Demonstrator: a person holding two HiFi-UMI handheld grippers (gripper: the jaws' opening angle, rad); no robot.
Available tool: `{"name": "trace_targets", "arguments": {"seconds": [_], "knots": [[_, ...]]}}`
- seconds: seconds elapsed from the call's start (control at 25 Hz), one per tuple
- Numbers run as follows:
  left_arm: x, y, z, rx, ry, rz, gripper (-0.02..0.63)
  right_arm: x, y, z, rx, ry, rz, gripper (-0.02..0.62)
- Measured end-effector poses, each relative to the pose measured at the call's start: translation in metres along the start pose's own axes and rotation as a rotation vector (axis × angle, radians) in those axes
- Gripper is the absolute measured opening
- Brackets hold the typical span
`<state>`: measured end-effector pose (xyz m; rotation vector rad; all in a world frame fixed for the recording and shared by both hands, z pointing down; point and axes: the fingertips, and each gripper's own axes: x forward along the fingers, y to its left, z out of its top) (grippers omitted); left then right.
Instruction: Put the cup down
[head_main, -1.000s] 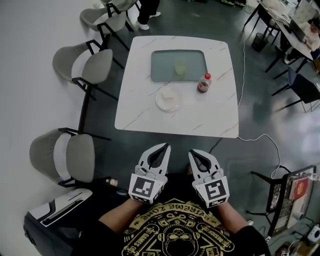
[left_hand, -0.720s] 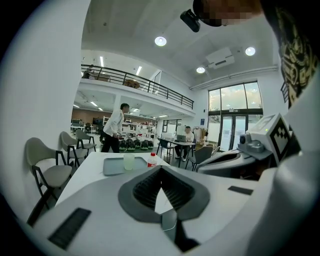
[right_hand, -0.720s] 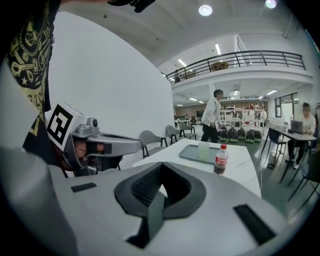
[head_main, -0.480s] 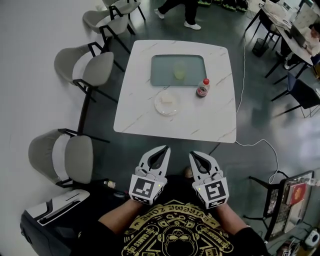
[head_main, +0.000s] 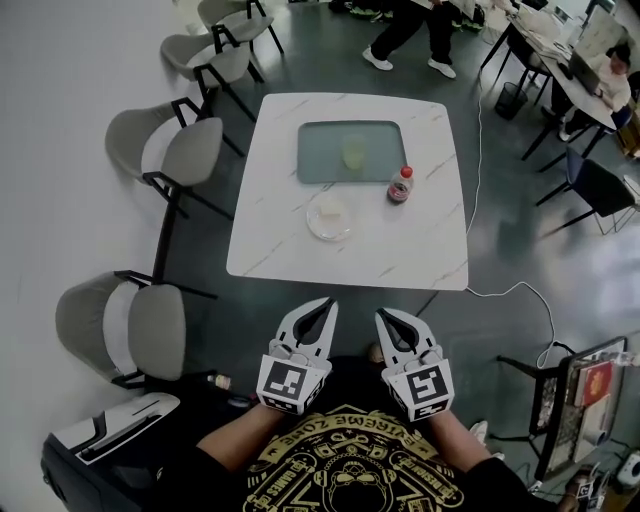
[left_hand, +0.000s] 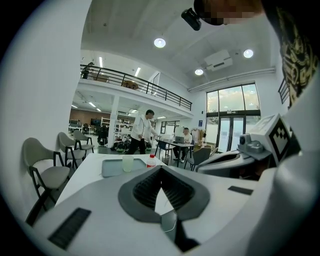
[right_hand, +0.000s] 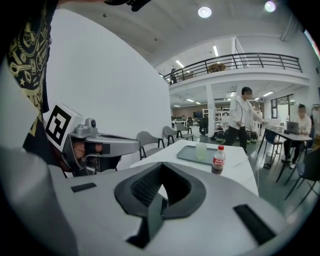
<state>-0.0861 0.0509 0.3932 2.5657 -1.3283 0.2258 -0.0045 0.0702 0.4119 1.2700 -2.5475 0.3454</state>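
A pale green translucent cup (head_main: 353, 152) stands upright on a grey tray (head_main: 318, 160) at the far side of the white table (head_main: 290, 250). The same cup (left_hand: 128, 163) (right_hand: 201, 150) shows small and distant in both gripper views. My left gripper (head_main: 322, 306) and right gripper (head_main: 387, 318) are held side by side close to my body, short of the table's near edge. Both are shut with nothing between the jaws. Neither is anywhere near the cup.
A red-capped soda bottle (head_main: 400, 186) stands right of the tray, and a white plate (head_main: 329, 217) lies nearer me. Grey chairs (head_main: 165, 150) line the table's left side. A cable (head_main: 500, 290) crosses the floor on the right. A person (head_main: 410, 30) walks beyond the table.
The person beyond the table has walked to the right. The table has shifted slightly in the picture. Both grippers keep their places, still shut.
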Motion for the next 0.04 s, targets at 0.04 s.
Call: {"name": "trace_targets", "arguments": {"seconds": [0.04], "knots": [[-0.001,-0.0005,0.0006,-0.005,0.0,-0.001,-0.005,-0.0006,0.0011,-0.0007,0.003,0.0,-0.003,0.005]]}}
